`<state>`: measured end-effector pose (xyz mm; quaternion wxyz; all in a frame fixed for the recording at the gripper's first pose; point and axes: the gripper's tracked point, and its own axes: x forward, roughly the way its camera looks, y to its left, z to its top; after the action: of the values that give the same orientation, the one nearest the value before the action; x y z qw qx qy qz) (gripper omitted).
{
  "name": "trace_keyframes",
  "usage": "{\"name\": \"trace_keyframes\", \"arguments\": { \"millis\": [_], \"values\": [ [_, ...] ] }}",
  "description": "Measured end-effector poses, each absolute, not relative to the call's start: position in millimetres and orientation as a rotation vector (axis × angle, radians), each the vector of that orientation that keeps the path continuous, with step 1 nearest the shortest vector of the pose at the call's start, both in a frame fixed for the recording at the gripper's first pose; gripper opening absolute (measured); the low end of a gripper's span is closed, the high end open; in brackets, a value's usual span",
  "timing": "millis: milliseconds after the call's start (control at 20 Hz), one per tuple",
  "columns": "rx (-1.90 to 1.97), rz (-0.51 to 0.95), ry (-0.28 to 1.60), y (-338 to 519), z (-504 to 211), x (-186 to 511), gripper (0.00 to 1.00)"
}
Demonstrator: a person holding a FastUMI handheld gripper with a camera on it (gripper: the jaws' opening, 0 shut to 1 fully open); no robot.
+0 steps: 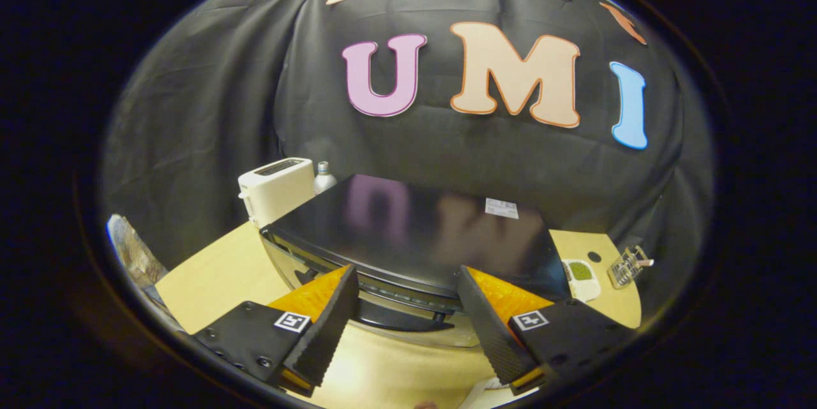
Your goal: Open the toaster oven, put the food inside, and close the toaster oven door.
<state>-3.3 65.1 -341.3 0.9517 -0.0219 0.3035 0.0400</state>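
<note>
Spread wide and holding nothing, my gripper (403,307) hovers over the glossy black toaster oven (408,230) on the pale wooden table (217,268), its dark door handle (396,319) between the fingers, so opening seems next: drop, pinch, pull.

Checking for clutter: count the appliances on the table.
2: the black toaster oven just ahead of the open gripper, and a white toaster behind its left corner. Others may be hidden behind it.

We see the toaster oven (415,230) with a glossy, mirror-like dark top, a smooth pale wood-look table (217,268), and a white plastic toaster (276,189).
</note>
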Motion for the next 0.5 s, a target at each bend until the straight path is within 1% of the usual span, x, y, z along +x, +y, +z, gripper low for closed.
{"name": "trace_keyframes", "arguments": {
  "millis": [150, 500],
  "values": [
    [-0.014, 0.1, 0.639, 68.8, -343.2, -18.1, 0.99],
    [0.053, 0.167, 0.759, 81.4, -364.2, -81.2, 0.99]
  ]
}}
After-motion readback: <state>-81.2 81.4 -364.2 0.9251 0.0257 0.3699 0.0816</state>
